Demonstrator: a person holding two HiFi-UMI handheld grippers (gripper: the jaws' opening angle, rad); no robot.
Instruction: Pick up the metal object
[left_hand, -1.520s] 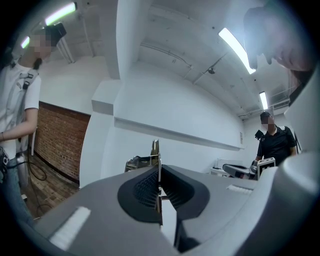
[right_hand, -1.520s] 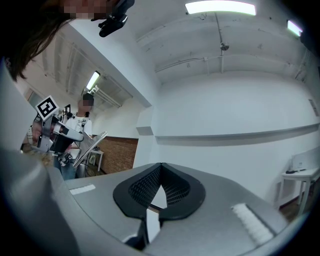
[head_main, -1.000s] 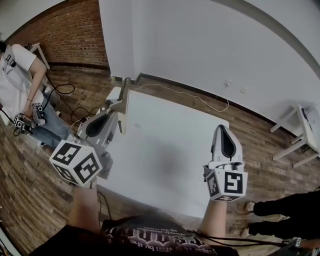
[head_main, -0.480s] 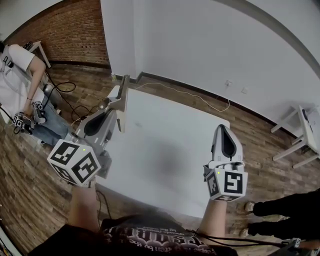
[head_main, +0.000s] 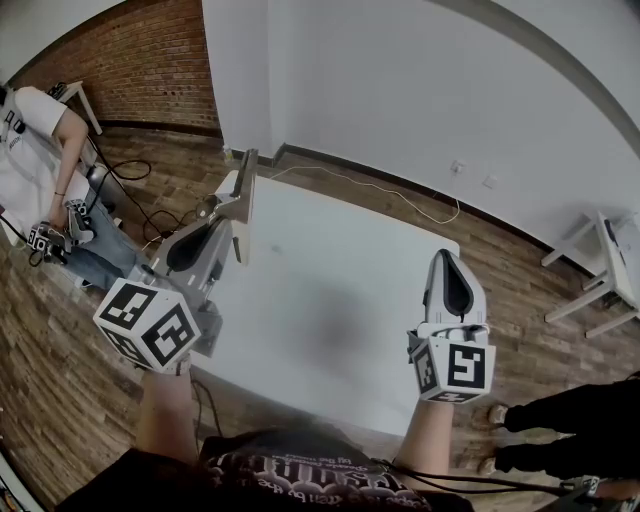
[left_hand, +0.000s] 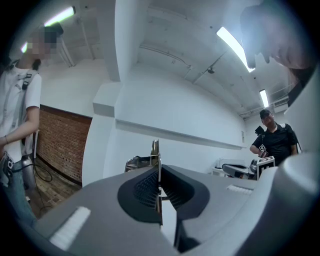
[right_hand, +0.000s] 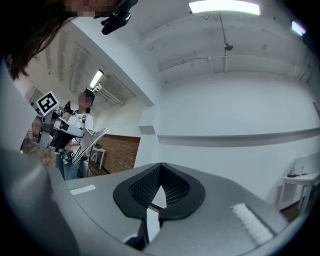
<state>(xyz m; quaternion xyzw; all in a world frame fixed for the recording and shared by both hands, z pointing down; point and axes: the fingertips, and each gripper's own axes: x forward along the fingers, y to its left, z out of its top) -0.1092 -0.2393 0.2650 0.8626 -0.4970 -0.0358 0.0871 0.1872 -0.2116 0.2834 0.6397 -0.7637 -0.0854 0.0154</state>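
Pinches the thin flat silvery metal plate (left_hand: 155, 150) edge-on in the clamped grey left claw (left_hand: 159, 185), raised above the white rectangular surface (head_main: 340, 270) as if just lifted, with the grey right claw (right_hand: 158, 187) closed on nothing, apparently spare.

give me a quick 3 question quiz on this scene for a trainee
1. Where is the metal plate? A: flat on the white table. B: clamped on edge in the left claw. C: on the wooden floor.
2. True or false: the right claw holds a tool.
3. Fill in: the right claw's jaws are ____, with nothing between them.

Key: 1 B; 2 false; 3 shut.
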